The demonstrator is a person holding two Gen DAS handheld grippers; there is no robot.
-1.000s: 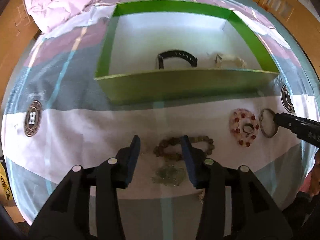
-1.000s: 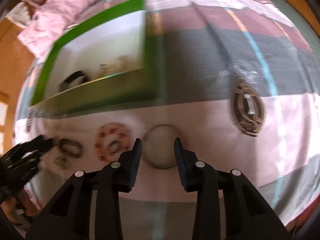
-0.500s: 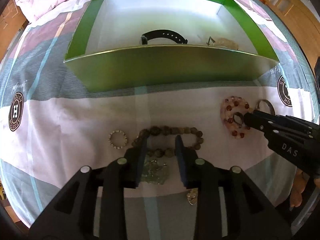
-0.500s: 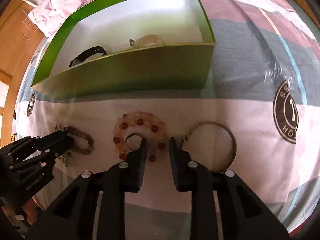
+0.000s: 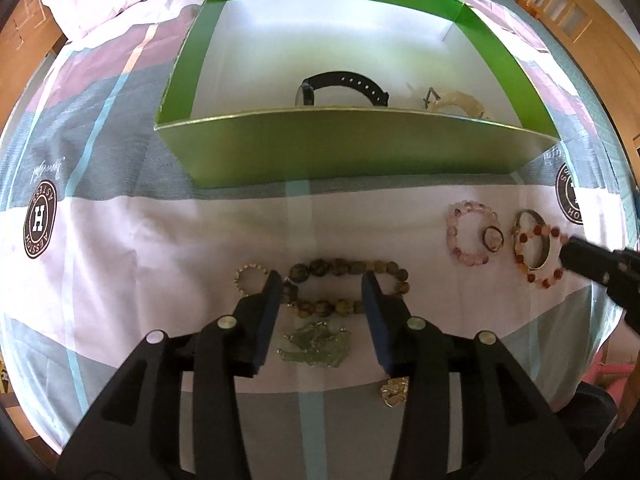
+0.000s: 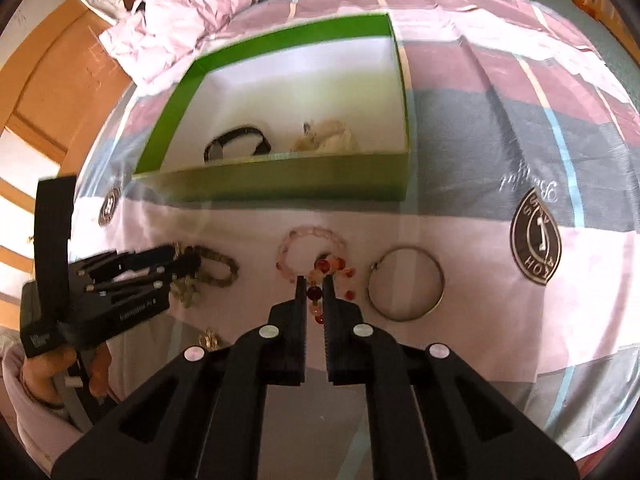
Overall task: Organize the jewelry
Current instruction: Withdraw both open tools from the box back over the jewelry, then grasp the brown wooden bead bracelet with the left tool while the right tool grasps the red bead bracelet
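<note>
A green box [image 5: 360, 152] [image 6: 280, 178] on the bedspread holds a black watch [image 5: 344, 86] [image 6: 238, 142] and a pale bracelet [image 5: 456, 102] [image 6: 326, 140]. My right gripper [image 6: 315, 284] is shut on a red-and-white bead bracelet [image 6: 320, 292] [image 5: 540, 254], lifted just above the cloth. A pink bead bracelet [image 6: 310, 246] [image 5: 472, 234] and a metal bangle [image 6: 406, 284] lie beside it. My left gripper [image 5: 322, 288] is open, its jaws either side of a brown bead bracelet [image 5: 348, 286] [image 6: 218, 266].
A pale green stone piece [image 5: 314, 344], a small pearl ring [image 5: 250, 276] and a gold trinket [image 5: 394, 390] lie near the left gripper. A crumpled pink quilt [image 6: 192, 12] lies behind the box. Wooden furniture [image 5: 580, 20] borders the bed.
My right gripper has closed on the red-and-white bracelet and drawn it back off the pink one. My left gripper has opened wider around the brown beads.
</note>
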